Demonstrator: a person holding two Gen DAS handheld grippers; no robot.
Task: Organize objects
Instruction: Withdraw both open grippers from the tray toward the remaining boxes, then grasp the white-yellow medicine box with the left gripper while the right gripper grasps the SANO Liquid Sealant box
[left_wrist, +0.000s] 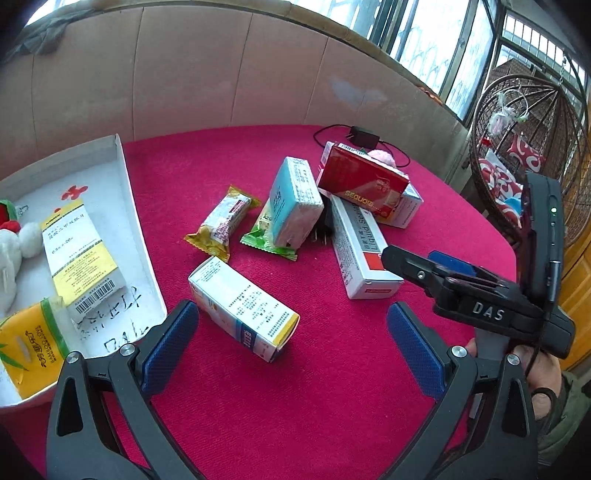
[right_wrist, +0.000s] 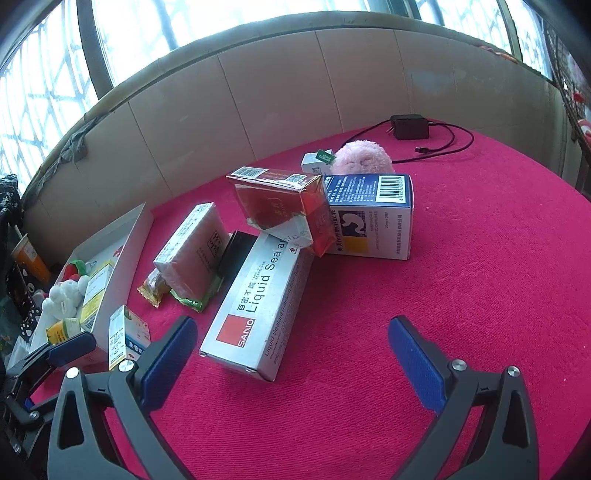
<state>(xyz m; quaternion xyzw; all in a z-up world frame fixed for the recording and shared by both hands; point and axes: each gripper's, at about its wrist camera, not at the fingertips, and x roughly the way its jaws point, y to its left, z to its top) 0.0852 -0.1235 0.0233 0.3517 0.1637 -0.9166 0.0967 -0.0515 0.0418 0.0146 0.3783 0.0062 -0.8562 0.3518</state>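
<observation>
Two claws, both spread wide and holding nothing. Left of our left gripper (left_wrist: 291, 343) sits the white cardboard tray (left_wrist: 147, 266), partly filled. Just ahead, between its fingers, lies the white-and-yellow medicine carton (left_wrist: 243, 306); we advise closing across its narrow sides. Our right gripper (right_wrist: 293, 358) faces the grey sealant carton (right_wrist: 258, 306).

Two wrist fisheyes, close over red table (left_wrist: 332, 369) — angled down, sharing box pile (right_wrist: 266, 280)
</observation>
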